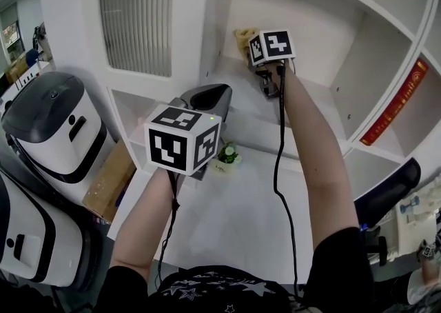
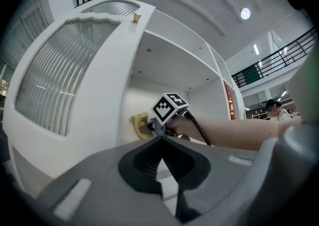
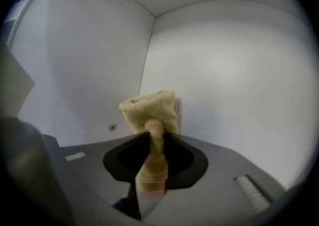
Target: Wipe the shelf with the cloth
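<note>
We hold the yellow terry cloth [image 3: 149,113] in our right claw [image 3: 150,135], jaws pinched on its bunched middle, deep inside the white shelf [image 3: 224,70] compartment by the back corner. Our left claw [image 2: 160,139] hangs outside that compartment, jaws together on nothing, pointing toward the right one

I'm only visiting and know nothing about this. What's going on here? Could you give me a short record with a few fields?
Setting: white shelf unit with open compartments
Right gripper: shut on a yellow cloth, reaching into an upper compartment, close to its back corner
Left gripper: jaws together, holding nothing, held lower, outside the compartment
Also there: small potted plant on the ledge below
</note>
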### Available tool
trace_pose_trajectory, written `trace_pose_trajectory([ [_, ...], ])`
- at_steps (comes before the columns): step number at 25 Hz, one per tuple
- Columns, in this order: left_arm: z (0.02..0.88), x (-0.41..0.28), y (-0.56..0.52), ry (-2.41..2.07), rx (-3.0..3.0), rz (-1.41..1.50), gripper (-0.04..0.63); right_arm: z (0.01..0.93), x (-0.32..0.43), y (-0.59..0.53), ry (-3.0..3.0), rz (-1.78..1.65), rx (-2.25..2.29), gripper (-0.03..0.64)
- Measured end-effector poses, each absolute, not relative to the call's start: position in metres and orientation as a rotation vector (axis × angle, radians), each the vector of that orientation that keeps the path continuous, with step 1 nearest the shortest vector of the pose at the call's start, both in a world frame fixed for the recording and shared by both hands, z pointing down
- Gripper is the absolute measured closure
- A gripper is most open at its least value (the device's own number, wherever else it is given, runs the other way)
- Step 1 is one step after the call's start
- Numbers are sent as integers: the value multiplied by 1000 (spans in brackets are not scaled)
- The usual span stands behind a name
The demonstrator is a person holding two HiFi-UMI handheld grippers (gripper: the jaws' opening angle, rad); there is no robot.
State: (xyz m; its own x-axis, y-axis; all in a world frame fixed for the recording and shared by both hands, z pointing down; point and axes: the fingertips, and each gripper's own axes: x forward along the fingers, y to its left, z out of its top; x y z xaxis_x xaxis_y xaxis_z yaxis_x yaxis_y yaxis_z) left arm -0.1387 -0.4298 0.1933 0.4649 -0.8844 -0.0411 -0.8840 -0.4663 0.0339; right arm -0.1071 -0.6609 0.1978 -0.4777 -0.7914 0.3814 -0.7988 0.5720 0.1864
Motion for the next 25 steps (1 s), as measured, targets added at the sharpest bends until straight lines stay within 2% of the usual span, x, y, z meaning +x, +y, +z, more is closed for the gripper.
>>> trace_pose_trajectory([
  [15,193,-79,-434,-1419,2795,-86,594,191,50,-656,-2206,145,1761,497],
  [25,194,-60,-436,-1341,2836,-75,594,195,124,-652,-2047,273,1970,499],
])
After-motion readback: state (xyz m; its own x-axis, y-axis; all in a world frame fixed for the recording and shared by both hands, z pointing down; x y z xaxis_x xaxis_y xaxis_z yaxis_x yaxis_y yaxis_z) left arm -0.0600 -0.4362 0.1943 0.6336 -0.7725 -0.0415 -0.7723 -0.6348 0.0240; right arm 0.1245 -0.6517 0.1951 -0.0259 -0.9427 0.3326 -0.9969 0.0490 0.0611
